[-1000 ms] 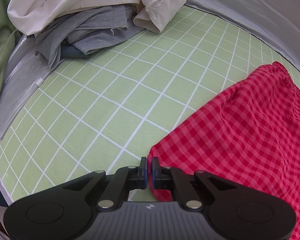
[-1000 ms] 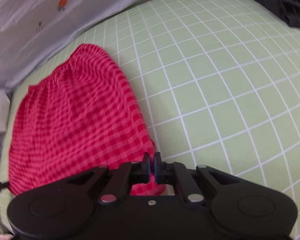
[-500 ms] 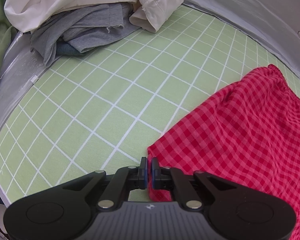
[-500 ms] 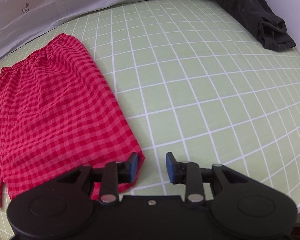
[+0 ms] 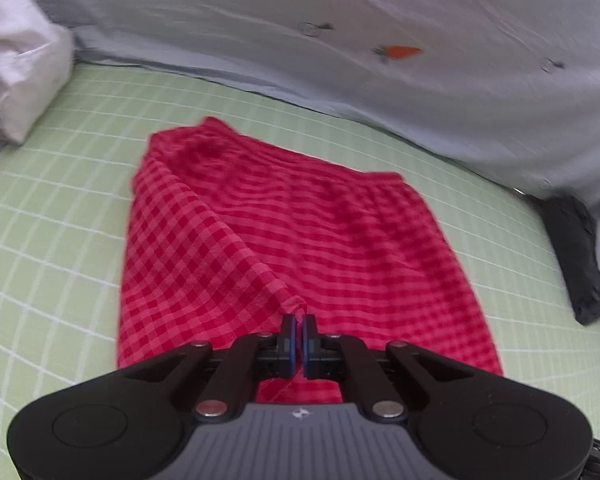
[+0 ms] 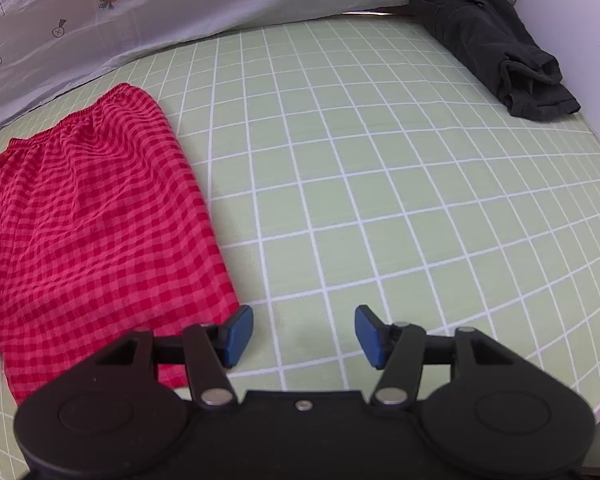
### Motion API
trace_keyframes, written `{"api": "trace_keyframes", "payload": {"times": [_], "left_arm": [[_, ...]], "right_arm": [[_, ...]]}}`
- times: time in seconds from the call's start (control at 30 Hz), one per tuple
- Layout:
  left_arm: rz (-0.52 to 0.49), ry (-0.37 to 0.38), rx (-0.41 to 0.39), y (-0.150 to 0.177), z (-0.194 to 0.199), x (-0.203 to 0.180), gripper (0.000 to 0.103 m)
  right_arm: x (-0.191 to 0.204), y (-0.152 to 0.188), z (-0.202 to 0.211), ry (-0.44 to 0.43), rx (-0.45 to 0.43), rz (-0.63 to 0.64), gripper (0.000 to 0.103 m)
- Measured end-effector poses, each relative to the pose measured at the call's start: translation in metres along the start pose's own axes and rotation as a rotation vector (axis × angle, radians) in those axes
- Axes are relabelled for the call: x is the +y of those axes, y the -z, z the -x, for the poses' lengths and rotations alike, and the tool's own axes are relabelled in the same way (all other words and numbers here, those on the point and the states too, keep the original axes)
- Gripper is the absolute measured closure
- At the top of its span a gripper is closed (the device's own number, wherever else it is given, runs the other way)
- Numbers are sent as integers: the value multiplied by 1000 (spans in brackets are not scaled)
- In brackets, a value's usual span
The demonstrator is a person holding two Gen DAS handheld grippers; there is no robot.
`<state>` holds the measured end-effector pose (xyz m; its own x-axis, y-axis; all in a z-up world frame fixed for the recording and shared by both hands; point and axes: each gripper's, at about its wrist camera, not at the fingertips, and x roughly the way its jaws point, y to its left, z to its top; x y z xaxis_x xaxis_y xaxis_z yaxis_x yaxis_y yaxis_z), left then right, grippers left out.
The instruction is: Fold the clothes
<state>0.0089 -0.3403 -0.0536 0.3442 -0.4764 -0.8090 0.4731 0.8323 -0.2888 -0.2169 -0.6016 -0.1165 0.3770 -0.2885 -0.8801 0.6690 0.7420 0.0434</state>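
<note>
Lengthwise fold judged underway: red checked shorts [image 5: 340,240] corner pinched in closed left gripper [image 5: 299,336], lifted over; right gripper [image 6: 304,334] open, empty; next, hem laid aligned.

Soft, even daylight; left view motion-blurred, fisheye edges curved.

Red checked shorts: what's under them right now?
Under the red checked shorts lies the green grid mat. In the left view, the left gripper pinches a lifted corner over the garment's own lower layer. Anything else beneath is covered.
</note>
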Motion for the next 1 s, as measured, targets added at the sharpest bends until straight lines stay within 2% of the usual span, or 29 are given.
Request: {"api": "trace_keyframes", "payload": {"times": [0.07,0.13,0.2,0.27,0.33,0.43,0.5,0.6,0.7,0.9,0.97,1.0], "left_arm": [[-95,73,47,15,-14,-47,99],[-179,95,90,36,-26,-82,93],[-231,63,122,57,-29,-96,90],[-249,11,140,73,-29,-98,73],[-190,-76,140,81,-24,-83,59],[-86,-181,167,88,-24,-55,53],[-40,-242,182,93,-25,-40,50],[18,-333,200,100,-25,-20,50],[54,-362,187,104,-24,-9,50],[19,-395,140,107,-26,-12,46],[6,-404,131,108,-25,-14,42],[2,-407,130,109,-24,-15,42]], "right_arm": [[-4,3,2,-9,0,8,45],[-9,6,2,-23,4,6,45],[-11,9,3,-27,6,10,44],[-9,11,6,-13,-9,33,34],[-3,12,11,7,-48,76,23],[14,9,19,22,-132,138,9],[27,6,22,9,-178,168,7],[54,3,18,-59,-203,218,7],[85,6,11,-122,-204,264,11],[134,18,-7,-243,-160,316,38],[143,20,-12,-277,-136,318,55],[146,21,-15,-293,-126,313,58]]}}
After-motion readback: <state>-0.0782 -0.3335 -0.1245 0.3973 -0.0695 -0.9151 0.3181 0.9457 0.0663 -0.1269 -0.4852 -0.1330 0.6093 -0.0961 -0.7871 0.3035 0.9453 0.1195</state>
